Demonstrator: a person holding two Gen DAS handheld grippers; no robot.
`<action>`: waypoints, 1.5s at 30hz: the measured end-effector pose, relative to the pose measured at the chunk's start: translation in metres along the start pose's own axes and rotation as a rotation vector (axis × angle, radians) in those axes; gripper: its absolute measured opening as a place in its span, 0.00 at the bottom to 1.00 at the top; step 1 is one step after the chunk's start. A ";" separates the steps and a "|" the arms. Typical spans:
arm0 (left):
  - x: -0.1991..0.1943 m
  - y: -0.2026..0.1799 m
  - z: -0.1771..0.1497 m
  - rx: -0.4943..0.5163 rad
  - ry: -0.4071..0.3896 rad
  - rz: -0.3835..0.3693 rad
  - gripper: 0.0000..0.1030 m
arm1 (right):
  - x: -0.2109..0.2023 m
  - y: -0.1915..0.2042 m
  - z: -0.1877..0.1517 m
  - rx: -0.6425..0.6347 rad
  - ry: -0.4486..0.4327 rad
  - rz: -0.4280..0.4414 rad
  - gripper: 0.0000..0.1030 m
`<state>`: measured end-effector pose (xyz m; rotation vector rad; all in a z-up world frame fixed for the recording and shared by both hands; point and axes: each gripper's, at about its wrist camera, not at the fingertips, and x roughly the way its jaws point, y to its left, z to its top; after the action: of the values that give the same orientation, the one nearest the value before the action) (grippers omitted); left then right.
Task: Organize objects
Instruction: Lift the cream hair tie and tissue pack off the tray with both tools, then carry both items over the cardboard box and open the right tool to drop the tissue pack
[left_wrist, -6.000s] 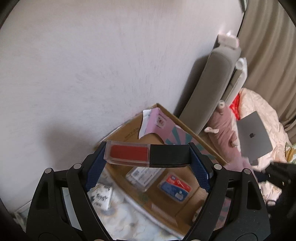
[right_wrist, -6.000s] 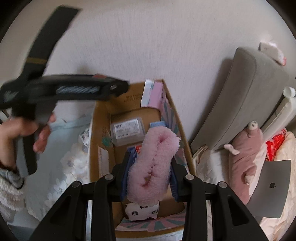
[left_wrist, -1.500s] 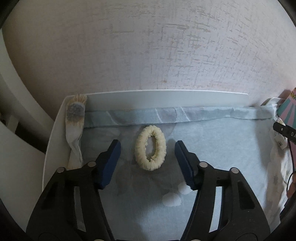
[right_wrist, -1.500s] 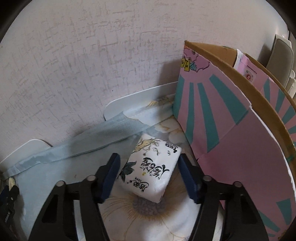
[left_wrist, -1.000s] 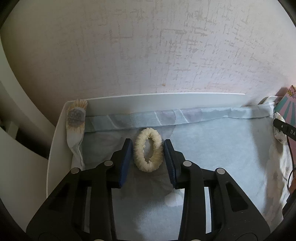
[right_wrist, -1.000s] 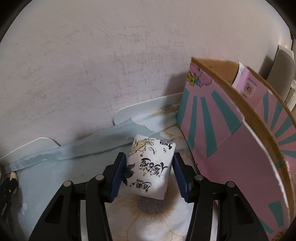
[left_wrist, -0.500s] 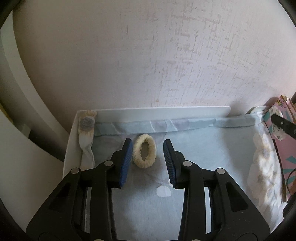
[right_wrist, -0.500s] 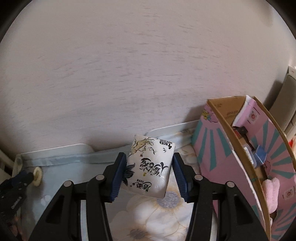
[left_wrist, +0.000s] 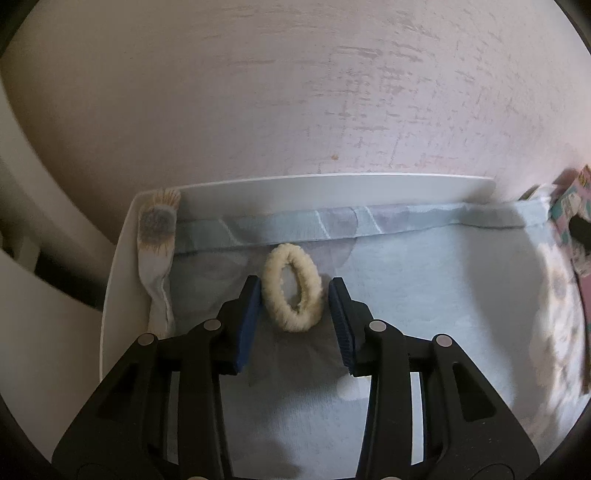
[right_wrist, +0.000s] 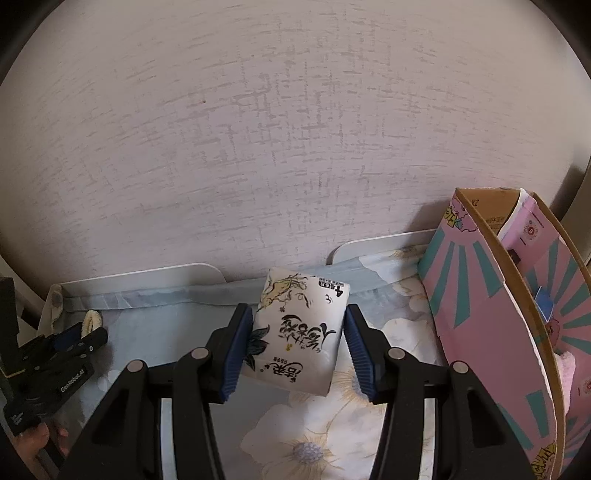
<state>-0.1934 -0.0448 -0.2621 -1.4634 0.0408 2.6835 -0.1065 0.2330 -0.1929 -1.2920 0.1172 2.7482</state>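
A cream fuzzy hair tie (left_wrist: 291, 288) sits between the blue pads of my left gripper (left_wrist: 293, 295), over the pale blue cloth; the left pad touches it and the right pad stands just beside it. It also shows in the right wrist view (right_wrist: 90, 320) with the left gripper (right_wrist: 70, 345) at the far left. My right gripper (right_wrist: 297, 332) is shut on a white tissue pack (right_wrist: 295, 332) with black writing and holds it above the flowered cloth. The pink and teal cardboard box (right_wrist: 491, 314) stands to the right.
A textured wall rises right behind the white ledge (left_wrist: 332, 188). A bunched corner of cloth (left_wrist: 157, 236) lies at the left edge. The box holds a pink card (right_wrist: 528, 229) and a pink fluffy item (right_wrist: 567, 369).
My left gripper came back down around the hair tie. My right gripper kept its hold on the tissue pack and drifted slightly left and lower, with the box farther to the right.
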 end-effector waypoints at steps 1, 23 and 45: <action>0.000 0.001 0.000 0.000 -0.001 -0.005 0.34 | -0.001 0.001 -0.001 0.000 0.000 0.002 0.46; -0.009 0.026 0.004 -0.024 0.020 -0.093 0.16 | 0.018 -0.005 0.013 0.018 0.007 0.048 0.46; -0.194 -0.067 0.053 0.061 -0.171 -0.216 0.16 | -0.152 -0.029 0.031 -0.148 -0.120 0.256 0.45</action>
<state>-0.1274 0.0135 -0.0695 -1.1443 -0.0435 2.5943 -0.0306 0.2564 -0.0567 -1.2171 0.0754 3.0971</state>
